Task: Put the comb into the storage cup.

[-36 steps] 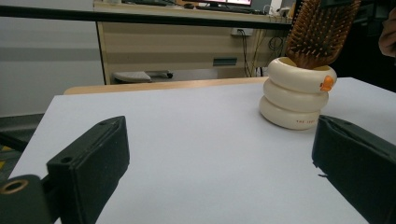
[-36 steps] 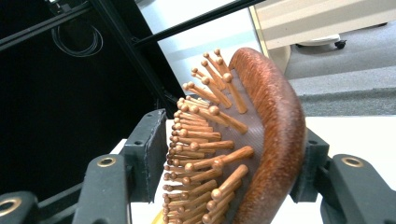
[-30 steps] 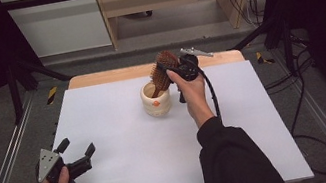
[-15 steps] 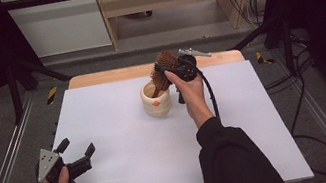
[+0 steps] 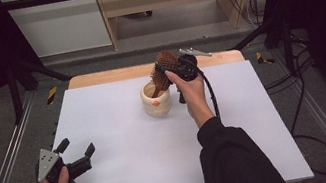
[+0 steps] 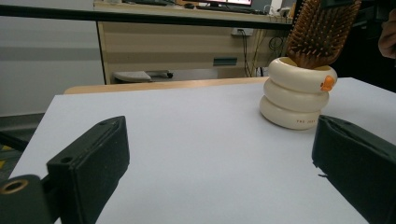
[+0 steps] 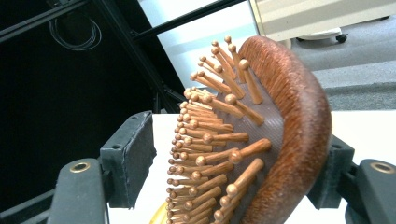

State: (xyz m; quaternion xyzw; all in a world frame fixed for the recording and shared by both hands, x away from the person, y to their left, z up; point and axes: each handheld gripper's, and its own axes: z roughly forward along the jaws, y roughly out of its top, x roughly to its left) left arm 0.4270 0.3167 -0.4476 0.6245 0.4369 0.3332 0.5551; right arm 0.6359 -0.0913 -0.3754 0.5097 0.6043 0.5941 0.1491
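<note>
A wooden hairbrush (image 5: pixel 164 68) stands handle down in a cream ringed cup (image 5: pixel 157 103) at the back middle of the white mat, its head tilted to the right. My right gripper (image 5: pixel 175 71) is at the brush head (image 7: pixel 280 116). One jaw rests against the brush's back. The other jaw stands a small gap away from the bristle tips, so the gripper reads as open. My left gripper (image 5: pixel 78 147) rests open and with nothing in it near the front left corner. It faces the cup (image 6: pixel 294 100) and the brush (image 6: pixel 322 32).
The white mat (image 5: pixel 140 176) covers the table, with a wooden strip (image 5: pixel 107 76) along its back edge. Metal frame rails (image 5: pixel 3 175) run down both sides. A cable (image 5: pixel 213 98) trails from my right gripper along the forearm.
</note>
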